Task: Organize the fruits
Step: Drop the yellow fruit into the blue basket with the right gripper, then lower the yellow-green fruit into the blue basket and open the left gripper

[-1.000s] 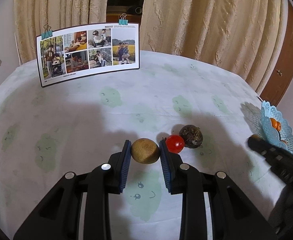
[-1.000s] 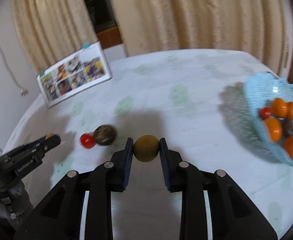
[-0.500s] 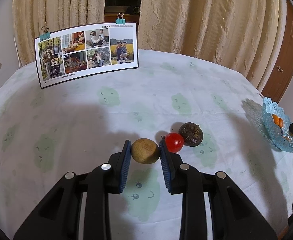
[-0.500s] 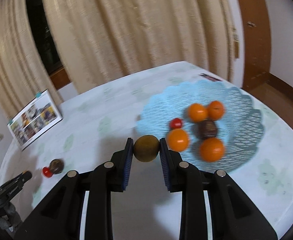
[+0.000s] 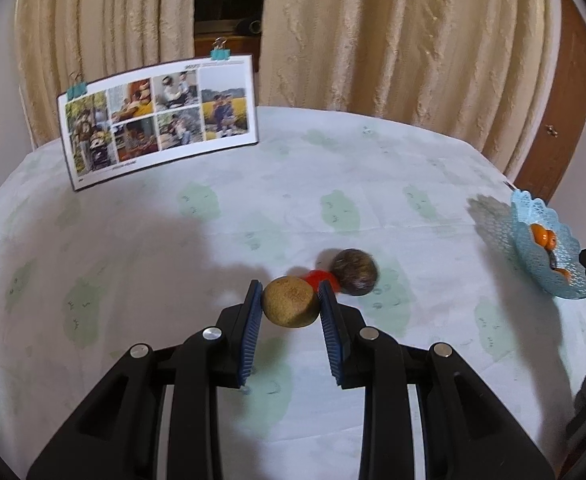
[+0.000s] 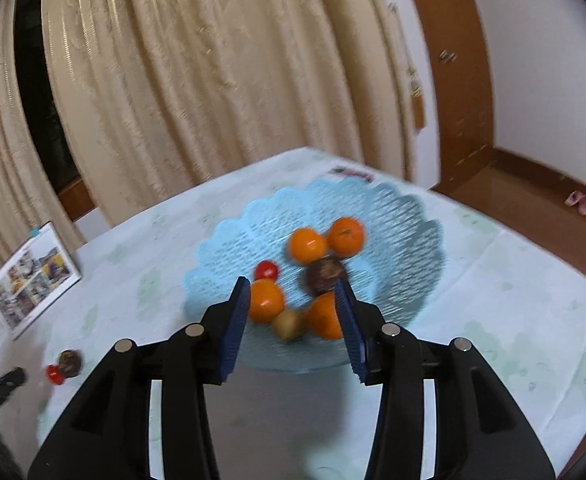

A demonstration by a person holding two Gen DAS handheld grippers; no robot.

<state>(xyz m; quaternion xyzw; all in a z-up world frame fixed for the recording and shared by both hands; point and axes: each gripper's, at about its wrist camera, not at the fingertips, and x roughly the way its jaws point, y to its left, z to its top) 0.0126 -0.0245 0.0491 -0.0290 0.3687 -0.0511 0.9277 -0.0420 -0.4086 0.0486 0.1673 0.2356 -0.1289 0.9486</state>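
My left gripper (image 5: 289, 294) is shut on a brown kiwi (image 5: 290, 301) and holds it above the tablecloth. Just behind it lie a red cherry tomato (image 5: 320, 278) and a dark passion fruit (image 5: 353, 271). My right gripper (image 6: 291, 290) is open above the blue mesh fruit bowl (image 6: 405, 216). A second brown kiwi (image 6: 288, 323) lies blurred in the bowl between the fingers, beside several oranges (image 6: 307, 245), a tomato (image 6: 266, 270) and a dark fruit (image 6: 325, 276). The bowl also shows at the right edge of the left wrist view (image 5: 533, 216).
A photo card (image 5: 157, 120) stands clipped upright at the table's back left. Curtains hang behind the round table (image 5: 133, 240). A wooden door frame (image 6: 453, 80) and floor lie past the table's right edge. The tomato (image 6: 55, 374) and passion fruit (image 6: 70, 361) show far left.
My right gripper swung over the bowl, opened and let go of its kiwi, which now lies in the bowl. My left gripper with its kiwi has lifted slightly.
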